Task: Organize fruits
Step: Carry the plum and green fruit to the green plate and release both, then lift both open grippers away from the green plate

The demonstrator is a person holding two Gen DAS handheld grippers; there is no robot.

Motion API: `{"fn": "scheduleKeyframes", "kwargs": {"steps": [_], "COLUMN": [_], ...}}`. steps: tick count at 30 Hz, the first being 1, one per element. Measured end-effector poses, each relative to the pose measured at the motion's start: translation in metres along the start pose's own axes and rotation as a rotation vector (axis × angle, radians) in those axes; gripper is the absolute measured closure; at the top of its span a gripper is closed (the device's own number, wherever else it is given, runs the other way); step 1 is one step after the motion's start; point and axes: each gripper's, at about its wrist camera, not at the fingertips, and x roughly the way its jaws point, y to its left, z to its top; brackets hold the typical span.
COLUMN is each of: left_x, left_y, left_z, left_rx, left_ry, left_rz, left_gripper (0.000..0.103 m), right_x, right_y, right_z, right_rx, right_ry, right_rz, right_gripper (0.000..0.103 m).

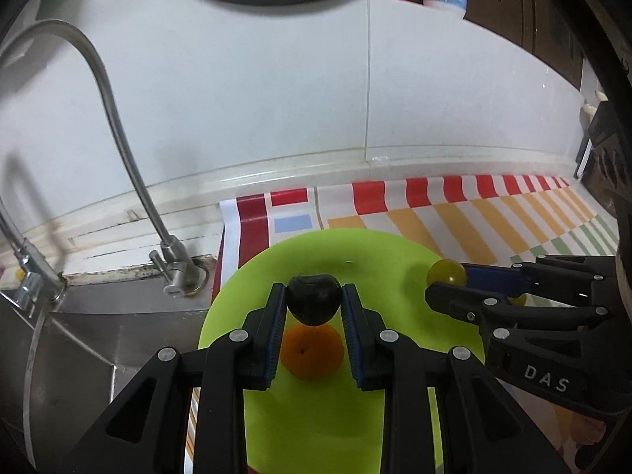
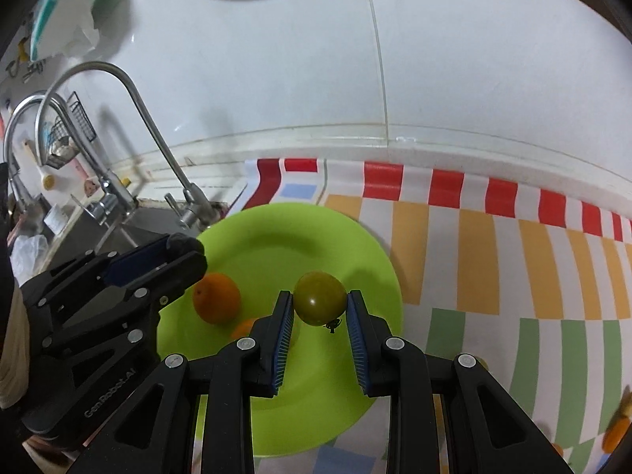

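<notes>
A lime green plate [image 1: 252, 288] lies on a striped mat. My left gripper [image 1: 313, 296] is shut on a dark, almost black fruit [image 1: 313, 303] and holds it above the plate. An orange [image 1: 311, 351] rests on the plate below it. My right gripper [image 2: 320, 303] is shut on a yellow-green round fruit [image 2: 320, 297] over the plate [image 2: 276, 237]; it shows in the left wrist view [image 1: 446, 272] too. In the right wrist view the orange [image 2: 216, 297] sits left, with a second orange piece [image 2: 245, 328] partly hidden by my finger. The left gripper [image 2: 177, 252] enters there from the left.
A steel sink [image 1: 79, 347] with a curved tap [image 1: 173, 252] lies left of the plate. The white tiled wall [image 1: 276, 98] stands behind. The striped mat [image 2: 493, 260] stretches to the right, with orange fruit [image 2: 616, 430] at its near right edge.
</notes>
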Motion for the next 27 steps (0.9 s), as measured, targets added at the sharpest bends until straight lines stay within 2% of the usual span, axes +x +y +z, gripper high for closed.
{"fn": "scheduleKeyframes", "kwargs": {"steps": [6,9,11,14,27], "left_x": [0.012,0.009,0.004,-0.008,-0.083], "left_y": [0.002,0.004,0.004,0.003,-0.019], "left_z": [0.001,0.001,0.002,0.002,-0.007], "left_rx": [-0.005,-0.021,-0.026,-0.037,-0.037], "left_ry": [0.022,0.022,0.017,0.008,-0.074], "left_rz": [-0.007,-0.001,0.000,0.024,0.031], "left_gripper": [0.074,0.064,0.063,0.061,0.055], "right_x": [0.009,0.007,0.004,-0.004,-0.076], "right_y": [-0.002,-0.005,-0.007,-0.006,-0.006], "right_z": [0.002,0.001,0.000,-0.001,-0.016], "right_rx": [-0.003,0.009,0.014,0.010,-0.011], "right_ry": [0.011,0.008,0.001,-0.015,-0.143], "right_rz": [-0.003,-0.010,-0.011,-0.014,-0.047], "right_gripper": [0.074,0.074,0.073,0.073,0.073]}}
